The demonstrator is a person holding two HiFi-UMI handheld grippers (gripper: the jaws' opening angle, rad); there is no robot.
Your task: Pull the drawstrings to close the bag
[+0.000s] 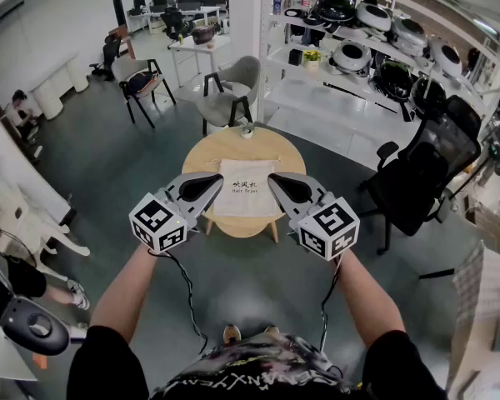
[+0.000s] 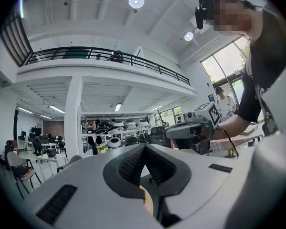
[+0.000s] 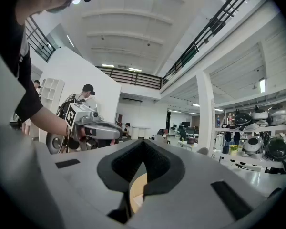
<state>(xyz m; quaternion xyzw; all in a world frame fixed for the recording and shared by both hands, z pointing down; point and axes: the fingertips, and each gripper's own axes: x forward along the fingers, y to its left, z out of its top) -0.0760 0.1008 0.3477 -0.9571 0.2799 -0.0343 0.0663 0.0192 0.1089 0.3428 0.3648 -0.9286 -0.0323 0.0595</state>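
Note:
A white drawstring bag [image 1: 247, 188] with dark print lies flat on a small round wooden table [image 1: 233, 144]. Its cords are too thin to make out. I hold both grippers side by side in the air on the near side of the table, tips pointing toward the bag. My left gripper [image 1: 219, 178] is shut and empty, and so is my right gripper [image 1: 272, 179]. In the left gripper view the shut jaws [image 2: 144, 148] have the right gripper [image 2: 193, 129] beside them. In the right gripper view the shut jaws [image 3: 144, 143] have the left gripper [image 3: 95, 128] to their left.
A small white object [image 1: 247, 132] sits at the table's far edge. A grey chair [image 1: 232, 90] stands behind the table and a black office chair [image 1: 421, 173] to its right. White shelves [image 1: 375, 48] with round appliances line the back right. Cables hang from both grippers.

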